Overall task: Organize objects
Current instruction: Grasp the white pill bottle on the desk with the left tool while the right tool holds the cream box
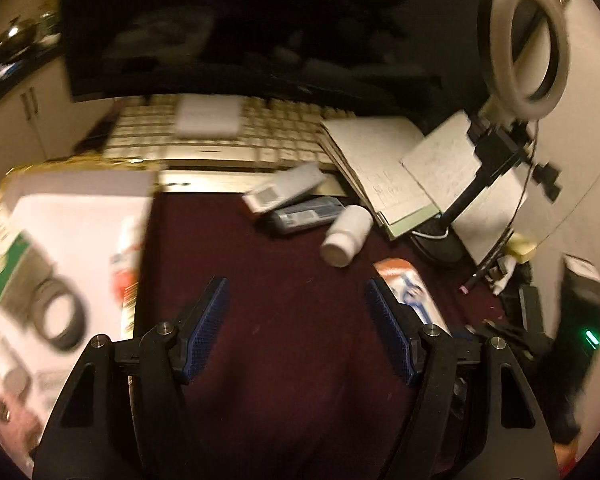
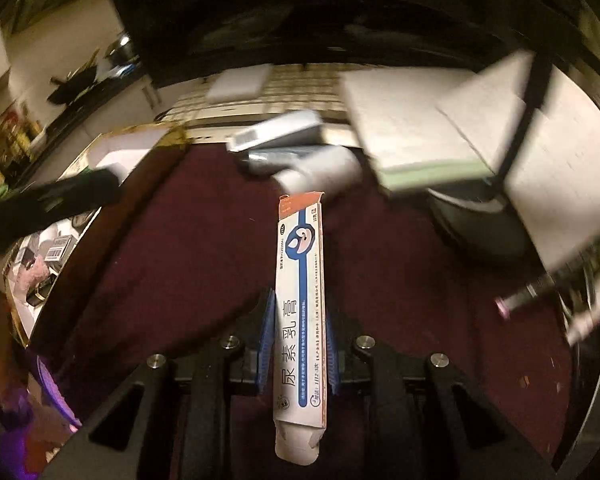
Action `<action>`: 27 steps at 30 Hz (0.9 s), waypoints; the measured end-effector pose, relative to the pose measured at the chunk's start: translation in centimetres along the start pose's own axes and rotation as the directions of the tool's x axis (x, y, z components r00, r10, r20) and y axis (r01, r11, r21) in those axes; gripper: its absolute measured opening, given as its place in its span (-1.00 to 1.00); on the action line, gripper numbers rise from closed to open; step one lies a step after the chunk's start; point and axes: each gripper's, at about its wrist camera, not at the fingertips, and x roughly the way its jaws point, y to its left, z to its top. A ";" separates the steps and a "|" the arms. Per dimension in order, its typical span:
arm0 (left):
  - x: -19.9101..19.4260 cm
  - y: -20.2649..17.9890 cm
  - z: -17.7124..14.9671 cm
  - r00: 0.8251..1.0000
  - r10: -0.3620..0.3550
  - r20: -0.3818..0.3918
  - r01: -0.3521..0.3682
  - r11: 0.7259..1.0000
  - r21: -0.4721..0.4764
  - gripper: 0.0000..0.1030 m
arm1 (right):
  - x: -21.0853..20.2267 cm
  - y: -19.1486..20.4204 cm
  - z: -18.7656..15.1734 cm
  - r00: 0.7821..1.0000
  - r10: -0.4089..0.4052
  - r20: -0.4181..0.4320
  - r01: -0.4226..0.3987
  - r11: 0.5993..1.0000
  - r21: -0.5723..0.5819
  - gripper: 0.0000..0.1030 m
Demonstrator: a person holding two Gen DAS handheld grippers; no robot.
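My right gripper [image 2: 298,300] is shut on a long white, blue and orange ointment box [image 2: 300,280] and holds it lengthwise above the dark red mat [image 2: 180,248]. The same box [image 1: 410,292] shows in the left wrist view, just right of my left gripper [image 1: 296,292], which is open and empty above the mat [image 1: 280,280]. A white pill bottle [image 1: 346,236] lies on its side ahead, next to a white flat box [image 1: 286,192] stacked on a dark grey one [image 1: 306,214]. They look blurred in the right wrist view.
A large white product box [image 1: 60,264] lies at the left. A pale keyboard [image 1: 220,136] with a white pad on it sits behind, under a dark monitor. Notebooks [image 1: 380,160], a ring light on a stand [image 1: 530,40] and cable clutter [image 1: 512,272] fill the right.
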 end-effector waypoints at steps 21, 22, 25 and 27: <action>11.5 -3.4 3.1 0.991 0.031 -0.128 -0.017 0.993 0.113 -0.26 | -0.3 -4.3 -2.7 0.999 0.049 0.019 -0.051 0.988 0.145 -0.52; 11.3 -3.1 2.9 0.992 0.030 -0.125 -0.017 0.994 0.105 -0.26 | -0.3 -4.4 -2.7 0.998 0.055 0.023 -0.058 0.987 0.148 -0.52; 10.6 -2.2 2.4 0.991 -0.006 -0.134 0.016 0.998 0.067 -0.26 | -0.3 -4.3 -2.9 0.998 0.053 0.031 -0.057 0.988 0.142 -0.52; 9.9 -1.7 2.0 0.990 -0.037 -0.135 0.043 0.998 0.045 -0.26 | -0.3 -4.1 -2.9 0.998 0.053 0.035 -0.058 0.989 0.137 -0.50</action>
